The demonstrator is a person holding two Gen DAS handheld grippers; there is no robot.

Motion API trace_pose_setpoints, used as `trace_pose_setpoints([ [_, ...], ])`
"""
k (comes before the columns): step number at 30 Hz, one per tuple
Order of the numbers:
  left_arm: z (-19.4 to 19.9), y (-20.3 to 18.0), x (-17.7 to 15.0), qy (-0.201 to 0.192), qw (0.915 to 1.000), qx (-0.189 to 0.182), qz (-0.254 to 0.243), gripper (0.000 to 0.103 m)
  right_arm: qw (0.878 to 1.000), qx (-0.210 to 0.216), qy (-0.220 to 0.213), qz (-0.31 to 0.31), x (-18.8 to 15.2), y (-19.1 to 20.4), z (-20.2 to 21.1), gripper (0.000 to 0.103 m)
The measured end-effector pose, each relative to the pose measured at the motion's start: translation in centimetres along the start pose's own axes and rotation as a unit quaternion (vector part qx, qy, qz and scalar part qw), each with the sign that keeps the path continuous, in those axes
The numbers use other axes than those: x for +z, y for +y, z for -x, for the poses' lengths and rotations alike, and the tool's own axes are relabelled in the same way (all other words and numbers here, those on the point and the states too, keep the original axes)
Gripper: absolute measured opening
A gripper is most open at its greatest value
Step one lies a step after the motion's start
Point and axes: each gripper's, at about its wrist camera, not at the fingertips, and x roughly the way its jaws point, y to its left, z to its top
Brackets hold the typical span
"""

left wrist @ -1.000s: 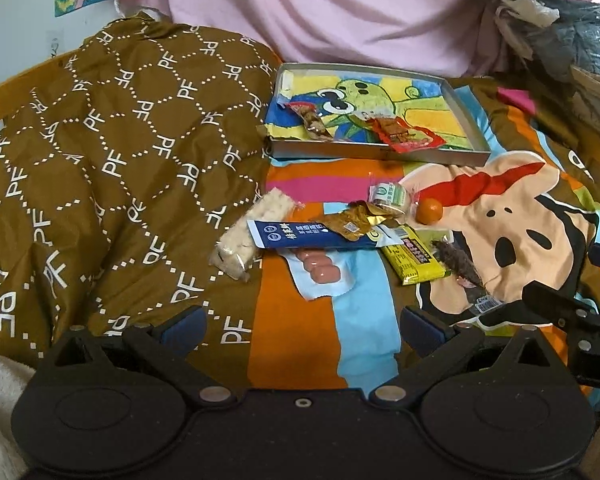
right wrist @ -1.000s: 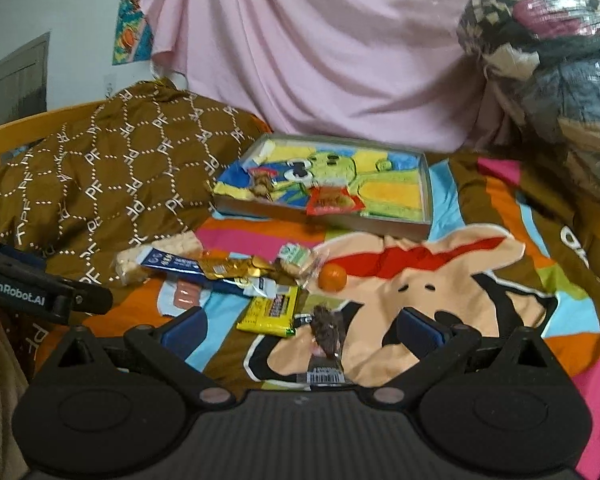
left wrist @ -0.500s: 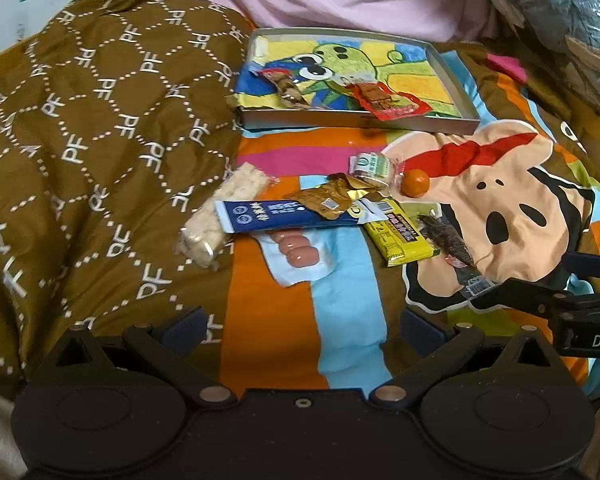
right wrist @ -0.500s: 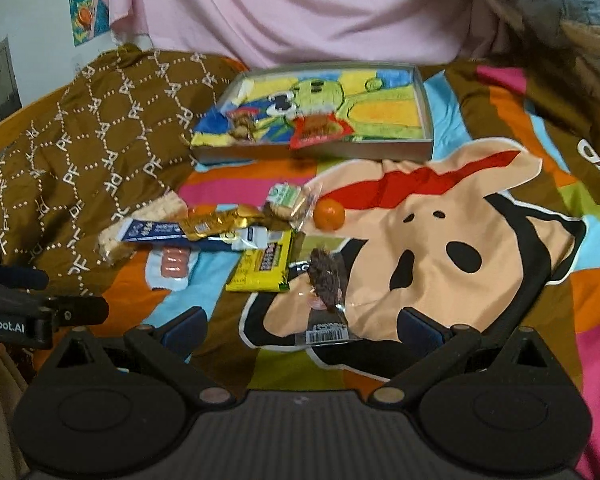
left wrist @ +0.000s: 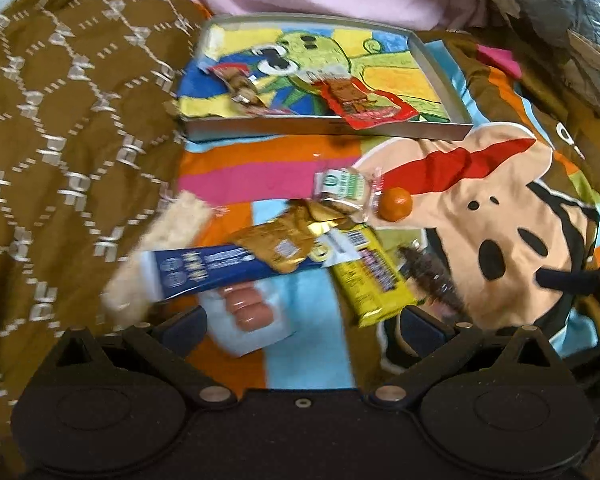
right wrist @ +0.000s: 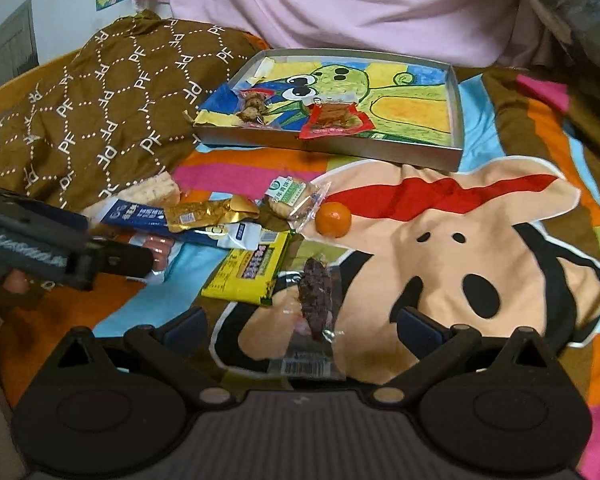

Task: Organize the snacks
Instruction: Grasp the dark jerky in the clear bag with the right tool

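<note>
Both the left gripper (left wrist: 302,322) and right gripper (right wrist: 302,322) hang spread and empty over the snacks beside the tray (right wrist: 456,152), where overlapping wrappers like the yellow bar (right wrist: 252,272) risk being grabbed together.

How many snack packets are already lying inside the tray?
2. A clear packet of brown pieces lies at the left of the tray, and a red packet lies near its front middle. None seems hidden.

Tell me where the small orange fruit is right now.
The orange fruit lies on the cartoon blanket mid-frame in the right wrist view, in front of the tray, beside the green-labelled biscuit packet.
</note>
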Motion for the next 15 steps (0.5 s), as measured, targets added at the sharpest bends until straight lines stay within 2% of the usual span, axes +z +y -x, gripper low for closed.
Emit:
trace_pose_setpoints([
  [6,-3.5,-1.1,1.5,0.011,0.9994,-0.031,0.011,0.102,0.999,-0.015,0.016,0.043,0.1,0.8,-2.4,0.103],
  [10,-6.3,-1.9,1.9,0.043,0.9983,-0.040,0.000,0.102,0.995,-0.042,0.044,0.082,-0.5,1.8,-4.0,0.102],
  [15,-8.3,-2.8,2.4,0.055,0.9968,-0.057,0.000,0.102,0.994,-0.036,0.050,0.095,-0.7,2.3,-5.1,0.099],
])
